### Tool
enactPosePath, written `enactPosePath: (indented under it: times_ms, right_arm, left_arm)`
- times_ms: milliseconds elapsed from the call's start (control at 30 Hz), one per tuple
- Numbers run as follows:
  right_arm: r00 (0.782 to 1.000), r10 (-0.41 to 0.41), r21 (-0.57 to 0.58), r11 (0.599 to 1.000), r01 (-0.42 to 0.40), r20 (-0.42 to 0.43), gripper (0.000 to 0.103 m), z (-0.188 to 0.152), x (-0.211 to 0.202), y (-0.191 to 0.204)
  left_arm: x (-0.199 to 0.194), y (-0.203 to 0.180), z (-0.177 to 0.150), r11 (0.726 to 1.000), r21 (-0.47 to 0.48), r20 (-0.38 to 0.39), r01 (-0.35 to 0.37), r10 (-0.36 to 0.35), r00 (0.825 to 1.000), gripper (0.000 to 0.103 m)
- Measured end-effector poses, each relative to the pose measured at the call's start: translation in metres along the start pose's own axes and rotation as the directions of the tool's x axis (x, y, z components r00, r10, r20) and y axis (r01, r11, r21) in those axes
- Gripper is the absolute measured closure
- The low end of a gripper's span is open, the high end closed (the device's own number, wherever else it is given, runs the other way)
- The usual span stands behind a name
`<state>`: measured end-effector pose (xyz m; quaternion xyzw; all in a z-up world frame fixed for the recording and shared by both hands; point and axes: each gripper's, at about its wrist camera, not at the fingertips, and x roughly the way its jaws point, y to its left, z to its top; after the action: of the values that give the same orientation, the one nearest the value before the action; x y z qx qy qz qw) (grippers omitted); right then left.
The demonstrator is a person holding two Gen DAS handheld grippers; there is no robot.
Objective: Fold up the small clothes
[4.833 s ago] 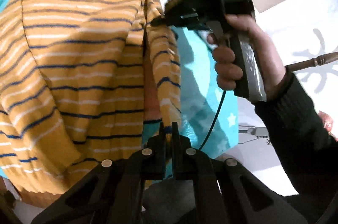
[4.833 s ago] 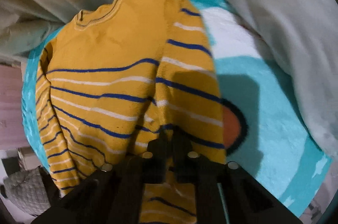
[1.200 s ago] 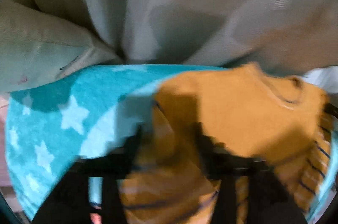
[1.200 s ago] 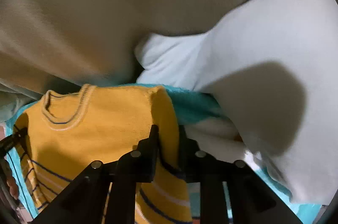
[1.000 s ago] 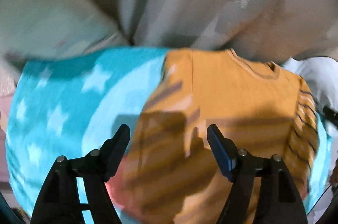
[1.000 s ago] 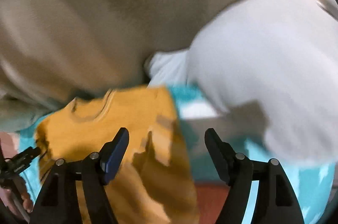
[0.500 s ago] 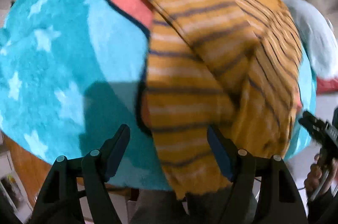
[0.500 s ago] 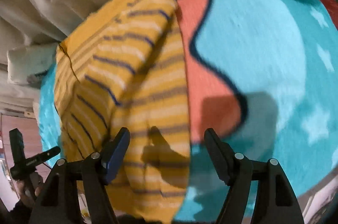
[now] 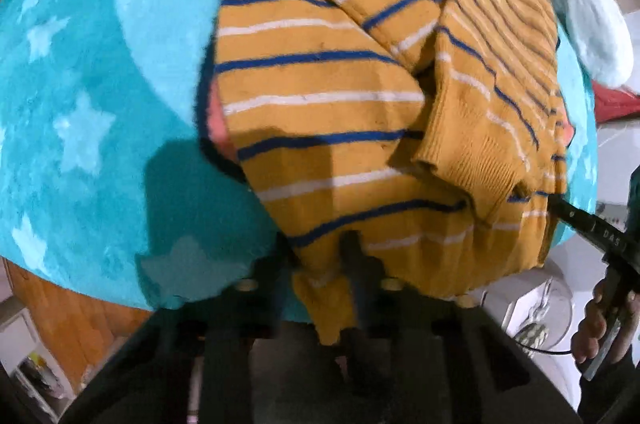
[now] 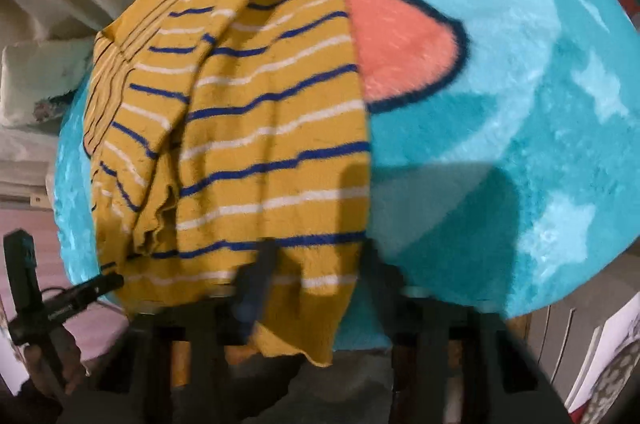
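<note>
Item: striped sweater (image 9: 320, 95), mustard with blue and white stripes, lying on the teal star blanket (image 9: 92, 95), its hem hanging over the near edge. No containers were in view.

Nearest to you: your left gripper (image 9: 320, 256) pointed steeply down at the hem's left corner. Its jaws were closing with the knit between them; the frame was blurred, but the fabric looked pinched there.

Your right gripper (image 10: 316, 264) also pointed steeply down, at the hem's right corner. Its jaws were closing around the hem; the blur made it hard to tell whether the pads already pressed on the cloth.

In the left view your right hand (image 9: 600, 324) showed at the right edge, wrapped around its tool's handle. In the right view your left hand (image 10: 52, 356) showed at the lower left, holding its tool likewise.

Mid-distance: a sleeve cuff (image 9: 468, 167) lay folded across the sweater's body.

Farther: an orange patch with a dark outline (image 10: 400, 35) on the blanket beside the sweater; a pale cushion (image 9: 592, 19) beyond it.

Half a second earlier both pairs of jaws stood wide apart above the hem; since then they had dropped onto it.
</note>
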<state>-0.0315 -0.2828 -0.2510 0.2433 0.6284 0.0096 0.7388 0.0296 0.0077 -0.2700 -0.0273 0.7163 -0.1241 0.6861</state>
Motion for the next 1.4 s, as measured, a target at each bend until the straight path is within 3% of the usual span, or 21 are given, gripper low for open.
enactPosePath:
  times_ms: [33, 133, 233, 333, 433, 533, 600, 667, 700, 733, 800, 867, 933, 1033, 1100, 1200, 1300, 1400]
  right_arm:
    - [0.999, -0.035, -0.006, 0.999, 0.035, -0.001, 0.087, 0.0, 0.0, 0.004]
    - [0.992, -0.126, -0.054, 0.99, 0.127, 0.017, 0.1, 0.0, -0.013, 0.012]
    - [0.988, -0.154, -0.088, 0.984, 0.154, 0.014, 0.1, 0.001, -0.027, 0.011]
    - [0.986, -0.166, -0.124, 0.979, 0.165, 0.004, 0.1, 0.003, -0.026, 0.009]
    - [0.983, -0.185, -0.137, 0.974, 0.181, -0.017, 0.1, 0.002, -0.022, 0.011]
    - [0.985, -0.167, -0.167, 0.973, 0.157, -0.045, 0.095, 0.003, -0.017, 0.014]
    - [0.985, -0.155, -0.175, 0.975, 0.139, -0.078, 0.09, 0.007, -0.027, 0.011]
    - [0.994, -0.102, -0.144, 0.985, 0.097, -0.027, 0.086, 0.021, -0.057, 0.006]
    - [0.998, -0.062, -0.132, 0.989, 0.062, 0.007, 0.07, 0.031, -0.071, 0.01]
    - [0.999, -0.021, -0.127, 0.992, 0.026, 0.04, 0.042, 0.041, -0.086, 0.011]
    - [0.99, 0.049, -0.134, 0.991, -0.031, 0.134, 0.023, 0.07, -0.118, 0.02]
    - [0.975, 0.123, -0.176, 0.98, -0.09, 0.183, 0.023, 0.103, -0.135, 0.032]
    - [0.967, 0.152, -0.206, 0.972, -0.11, 0.202, 0.023, 0.128, -0.135, 0.041]
    - [0.976, 0.097, -0.217, 0.975, -0.053, 0.194, 0.023, 0.171, -0.119, 0.047]
    - [0.972, 0.111, -0.232, 0.971, -0.061, 0.205, 0.023, 0.197, -0.117, 0.055]
    - [0.971, 0.131, -0.234, 0.969, -0.083, 0.199, 0.023, 0.225, -0.104, 0.062]
    - [0.978, 0.103, -0.246, 0.968, -0.056, 0.181, 0.025, 0.258, -0.088, 0.07]
    - [0.979, 0.107, -0.254, 0.965, -0.061, 0.173, 0.026, 0.284, -0.07, 0.074]
  left_arm:
    - [-0.001, -0.002, 0.0, 1.0, 0.015, -0.007, -0.006, 0.006, 1.0, 0.095]
    - [-0.024, 0.001, -0.007, 1.0, 0.007, 0.013, -0.013, 0.013, 1.0, 0.096]
    - [-0.032, 0.0, -0.007, 0.999, 0.047, 0.035, -0.023, 0.022, 0.999, 0.096]
    - [-0.009, 0.005, -0.007, 1.0, 0.02, -0.012, -0.018, 0.019, 1.0, 0.096]
    - [-0.008, 0.001, -0.008, 0.998, 0.05, 0.024, -0.032, 0.031, 0.999, 0.094]
    - [-0.011, 0.001, -0.013, 0.999, 0.054, -0.01, -0.001, 0.001, 1.0, 0.076]
    - [-0.019, -0.003, -0.016, 0.991, 0.135, -0.024, -0.025, 0.029, 0.999, 0.073]
    - [-0.05, -0.002, -0.021, 0.985, 0.165, 0.029, -0.045, 0.041, 0.999, 0.068]
    - [-0.068, 0.001, -0.016, 0.987, 0.157, 0.057, -0.024, 0.015, 0.998, 0.059]
    - [-0.087, 0.004, -0.007, 0.99, 0.139, 0.102, -0.001, -0.013, 0.995, 0.054]
    - [-0.124, 0.002, 0.015, 0.994, 0.113, 0.213, 0.008, -0.032, 0.977, 0.035]
    - [-0.141, -0.005, 0.047, 0.994, 0.107, 0.272, -0.023, -0.007, 0.962, 0.028]
    - [-0.15, -0.002, 0.086, 0.99, 0.118, 0.299, -0.075, 0.037, 0.954, 0.028]
    - [-0.165, -0.001, 0.13, 0.995, 0.088, 0.32, -0.045, 0.015, 0.947, 0.028]
    - [-0.157, -0.002, 0.152, 0.995, 0.082, 0.346, -0.05, 0.018, 0.938, 0.028]
    - [-0.143, -0.017, 0.186, 0.991, 0.077, 0.332, -0.107, 0.075, 0.94, 0.028]
    - [-0.132, -0.018, 0.22, 0.993, 0.077, 0.33, -0.092, 0.062, 0.942, 0.028]
    - [-0.117, -0.009, 0.262, 0.992, 0.057, 0.322, -0.117, 0.092, 0.942, 0.028]
